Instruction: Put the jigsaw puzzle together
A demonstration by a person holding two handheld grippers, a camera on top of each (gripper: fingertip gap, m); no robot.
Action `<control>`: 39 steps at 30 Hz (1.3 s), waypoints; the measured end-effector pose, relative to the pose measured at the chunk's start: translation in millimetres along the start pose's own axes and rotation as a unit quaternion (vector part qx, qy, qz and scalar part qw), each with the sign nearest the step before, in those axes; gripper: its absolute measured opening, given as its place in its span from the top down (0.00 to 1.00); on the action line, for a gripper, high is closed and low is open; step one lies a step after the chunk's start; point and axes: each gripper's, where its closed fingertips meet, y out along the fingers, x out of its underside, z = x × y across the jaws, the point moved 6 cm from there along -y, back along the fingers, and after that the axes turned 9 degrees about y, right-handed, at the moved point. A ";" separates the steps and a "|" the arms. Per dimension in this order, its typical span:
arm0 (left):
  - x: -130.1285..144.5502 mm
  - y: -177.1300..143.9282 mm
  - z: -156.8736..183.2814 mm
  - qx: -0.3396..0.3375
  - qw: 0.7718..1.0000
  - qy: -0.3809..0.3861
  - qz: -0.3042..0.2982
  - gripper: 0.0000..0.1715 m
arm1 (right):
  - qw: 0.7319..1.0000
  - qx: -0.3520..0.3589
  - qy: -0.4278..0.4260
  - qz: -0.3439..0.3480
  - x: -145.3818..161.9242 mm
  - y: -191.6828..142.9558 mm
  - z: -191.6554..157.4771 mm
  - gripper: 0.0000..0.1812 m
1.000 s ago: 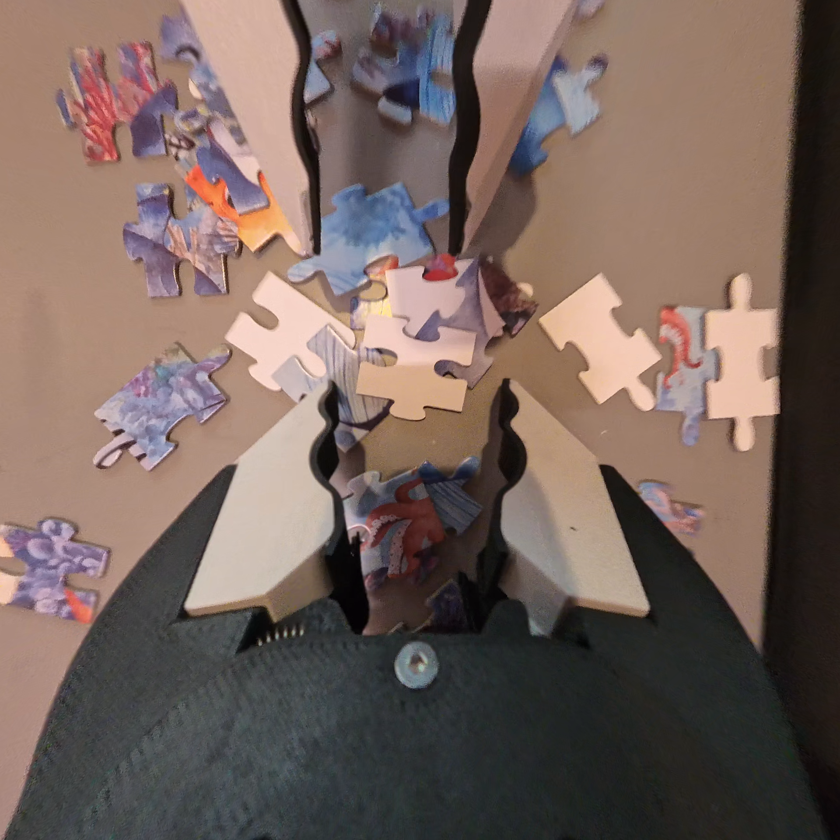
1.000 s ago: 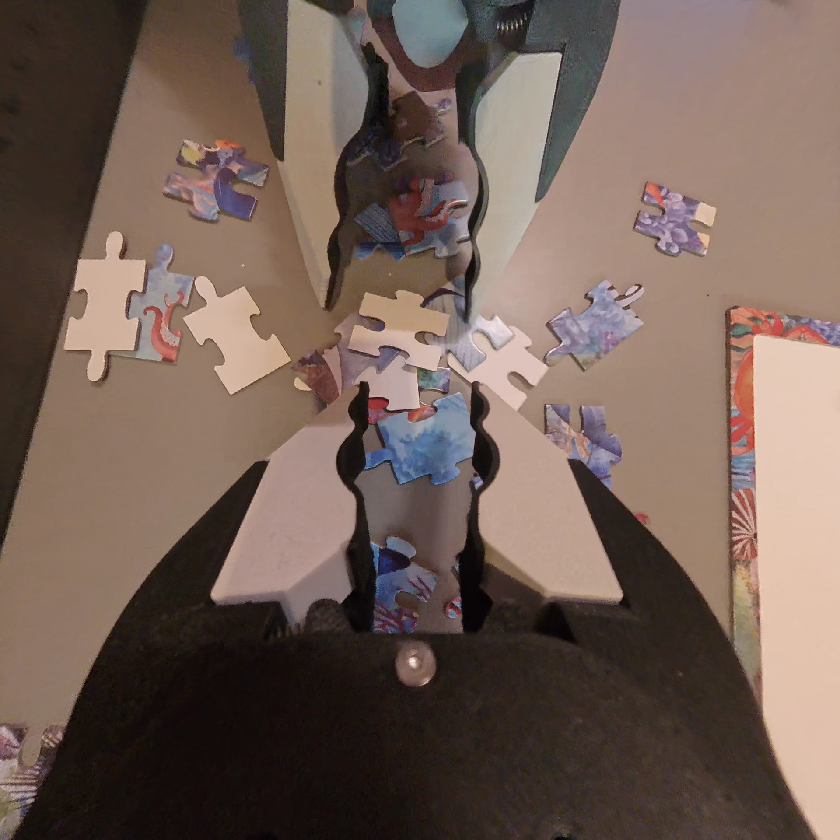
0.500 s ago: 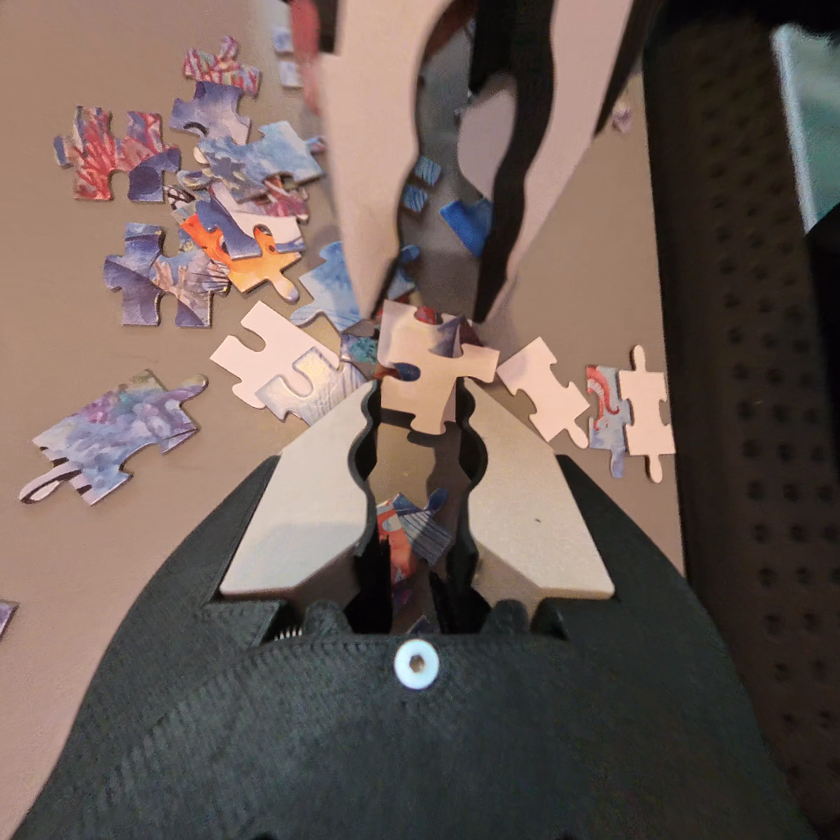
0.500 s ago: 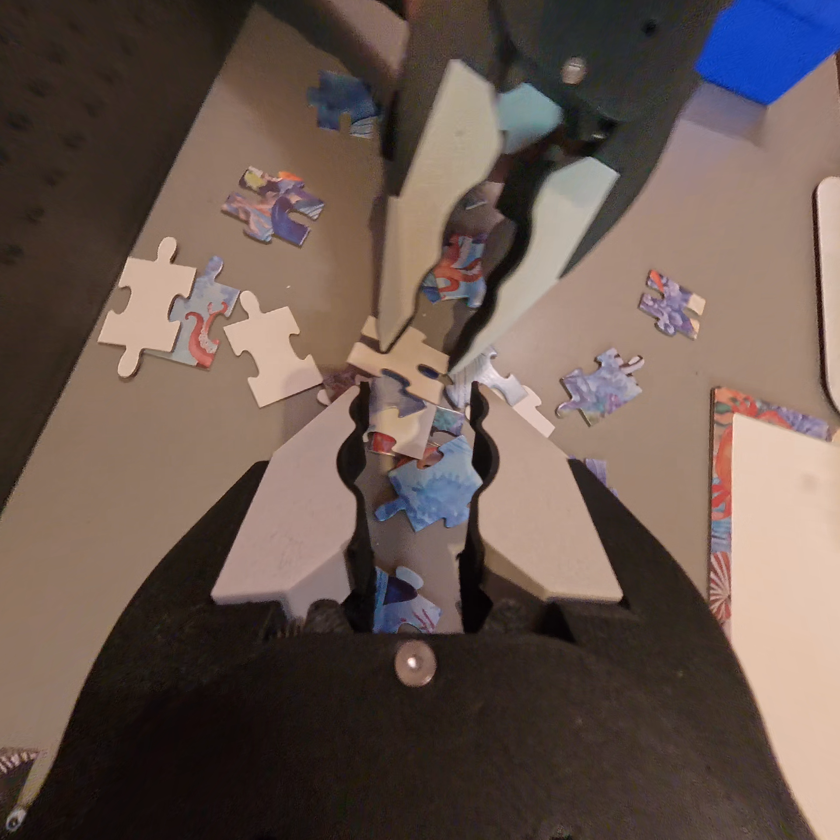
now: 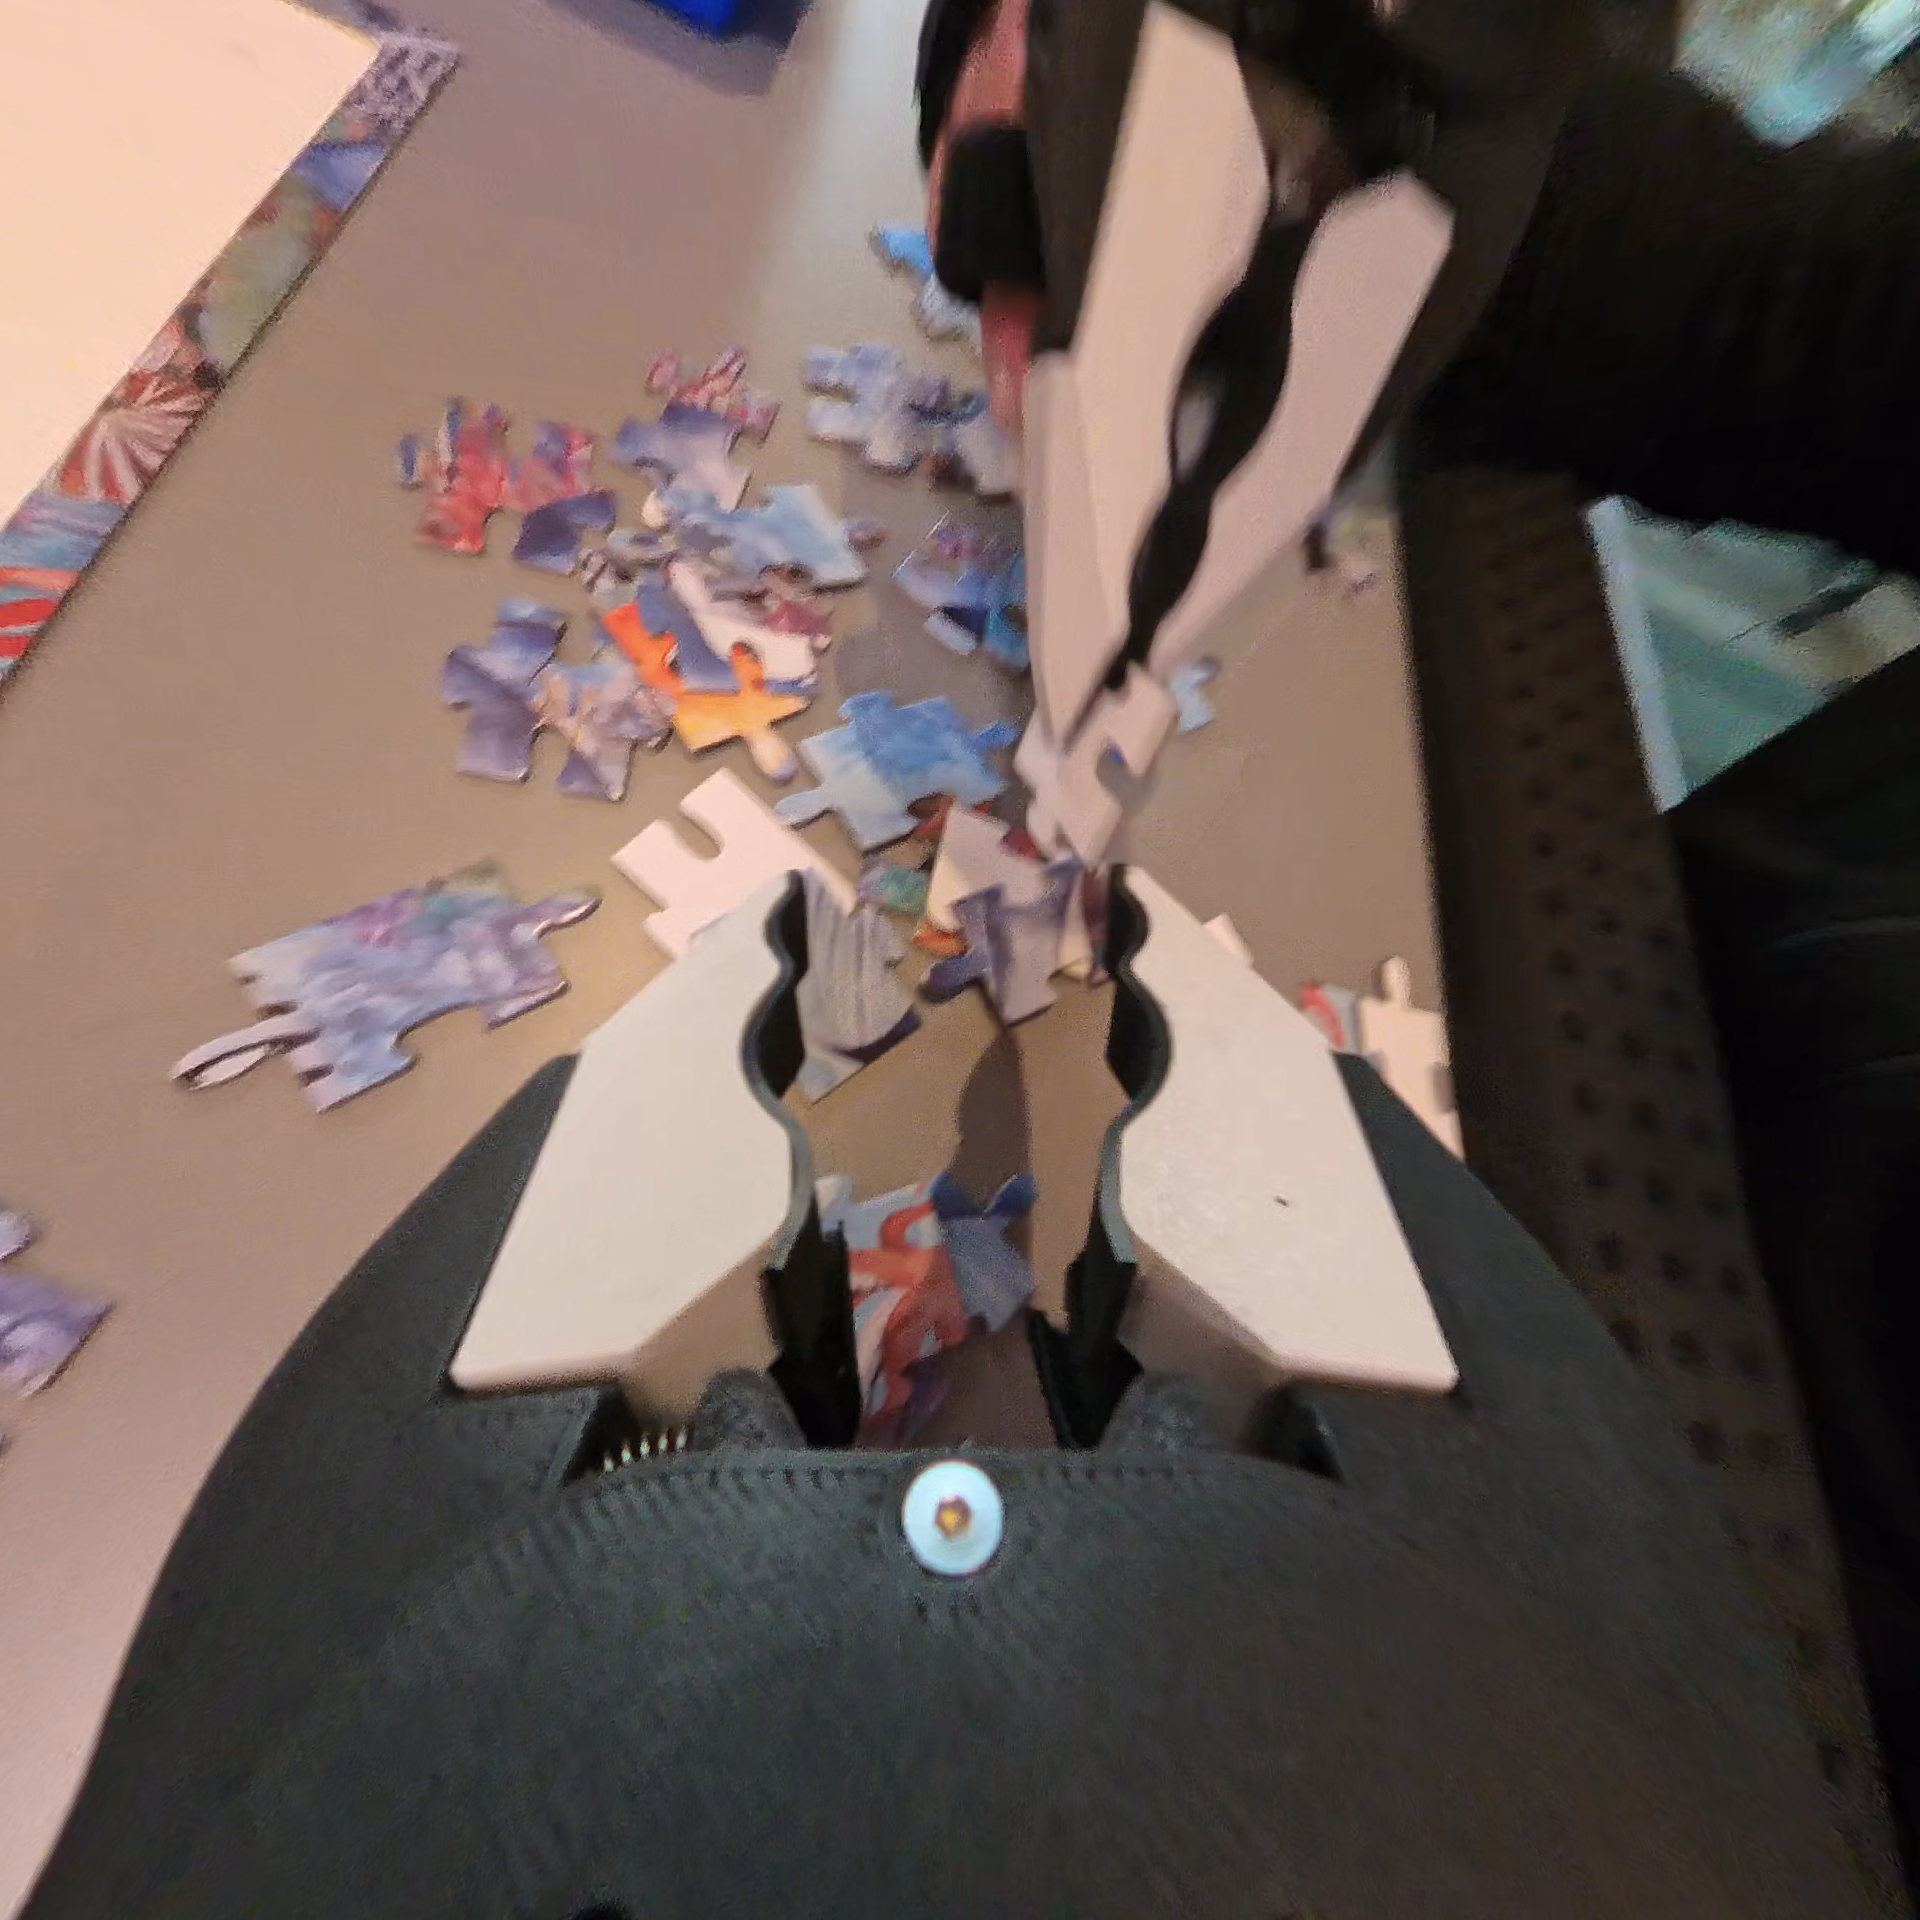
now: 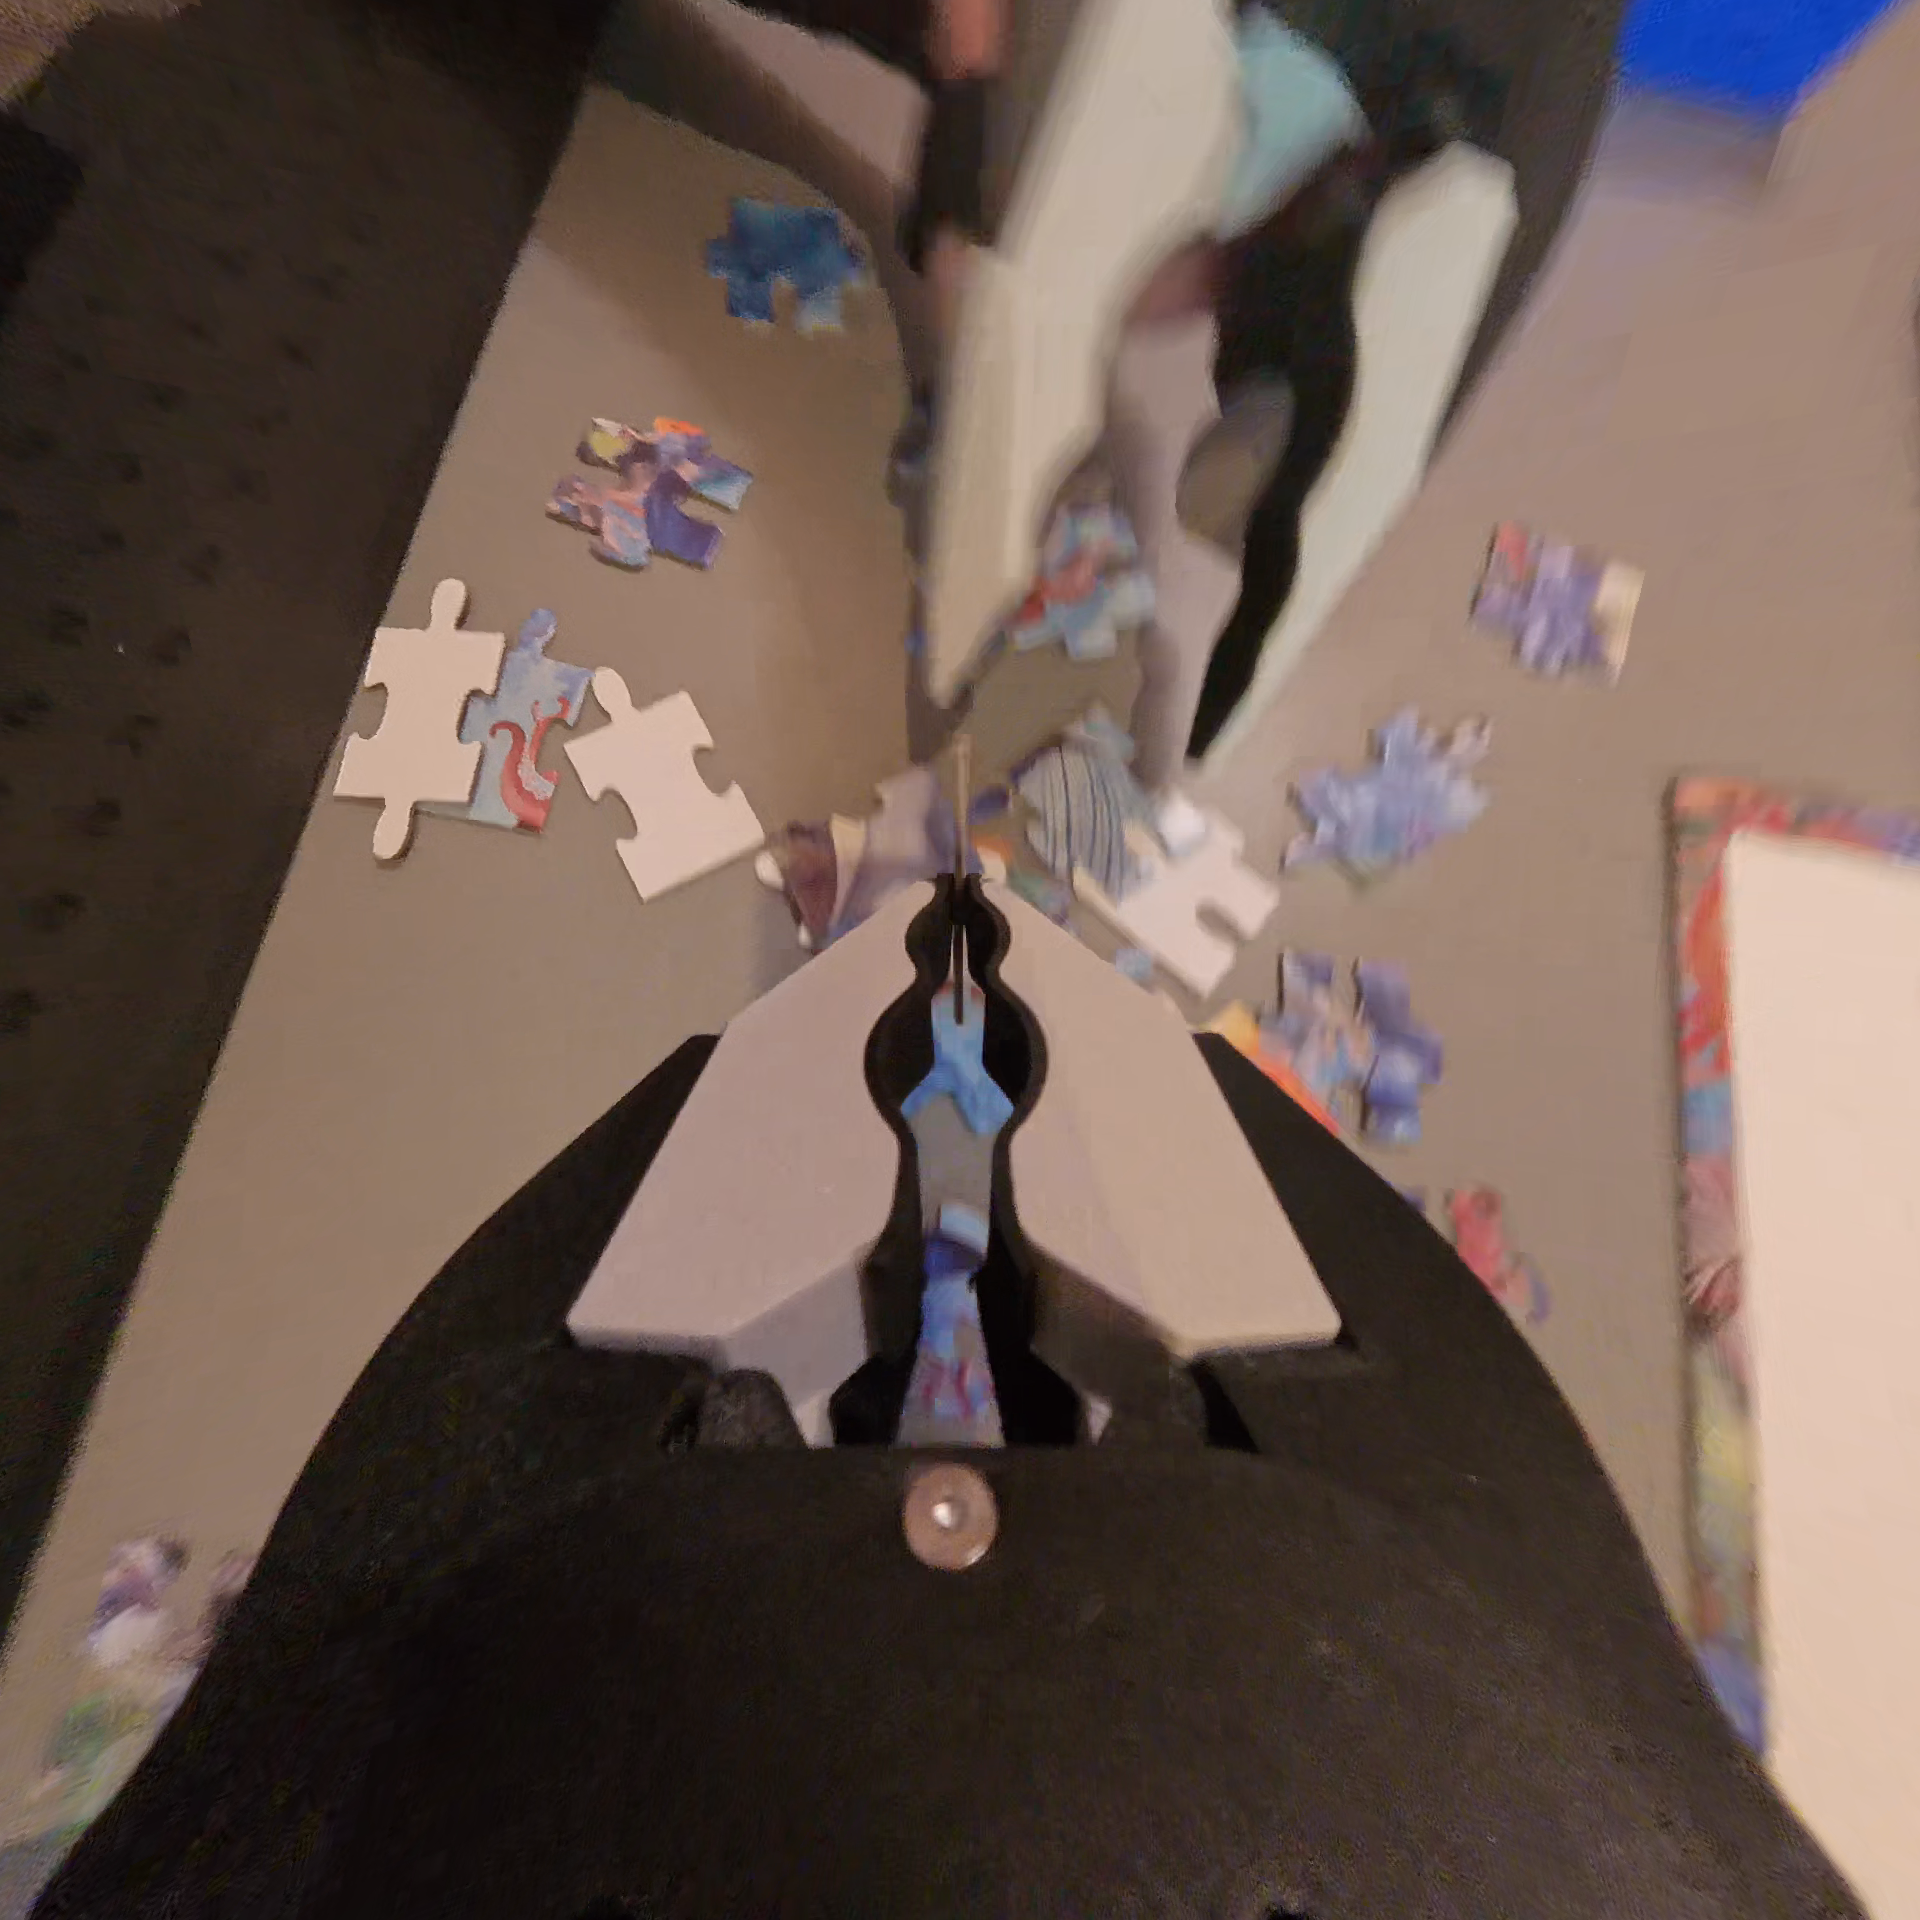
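My right gripper (image 6: 961, 883) is shut on a puzzle piece (image 6: 963, 800), held upright and seen edge-on. In the left wrist view the right gripper (image 5: 1081, 717) comes down from the top with that piece (image 5: 1107, 758), blank side showing, just above the heap. My left gripper (image 5: 956, 899) is open and empty, low over a heap of loose pieces (image 5: 997, 935). It also shows in the right wrist view (image 6: 1070, 717), open. The puzzle frame board (image 5: 208, 312) lies far left, and at the right in the right wrist view (image 6: 1704, 1039).
Many loose pieces lie scattered on the grey table: a blue one (image 5: 894, 758), a purple one (image 5: 384, 977), blank face-down ones (image 6: 665, 790) (image 6: 416, 717). A dark perforated surface (image 5: 1558, 935) borders the table (image 6: 208, 520). A blue object (image 6: 1745, 52) sits far back. Less than 4 cm separates the two grippers' tips. From my left tips it is roughly 40 cm to the blue object (image 6: 1745, 52); from my right, 45 cm.
My left gripper closed on the blank-side piece and tipped it up, then opened. My right gripper shut on that piece and holds it upright. Both views have shifted and are blurred.
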 end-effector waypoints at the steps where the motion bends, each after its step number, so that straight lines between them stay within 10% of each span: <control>1: 5.0 1.4 -2.4 -0.021 0.999 0.008 -0.028 0.63 | 0.999 -0.006 0.041 -0.013 7.8 -4.1 8.4 1.00; 6: 27.5 17.8 -13.7 -0.117 0.979 0.059 -0.159 0.56 | 0.970 -0.085 0.225 -0.027 43.7 -16.2 32.9 1.00; 9: 24.6 22.5 -13.9 -0.132 0.975 0.077 -0.163 0.67 | 0.960 -0.022 0.274 -0.054 59.0 -15.8 53.3 0.70; 21: 34.3 -2.9 -17.4 -0.125 0.970 0.078 -0.192 0.77 | 0.991 0.037 0.121 -0.053 39.3 -4.3 39.5 0.80; 28: 23.4 3.1 -24.3 -0.165 0.966 0.084 -0.182 0.60 | 0.992 0.044 0.110 -0.035 34.4 -1.0 39.3 0.82; 39: 13.0 34.9 -18.4 -0.160 0.966 0.093 -0.181 0.82 | 0.993 0.053 0.105 -0.015 30.3 -4.9 40.8 0.84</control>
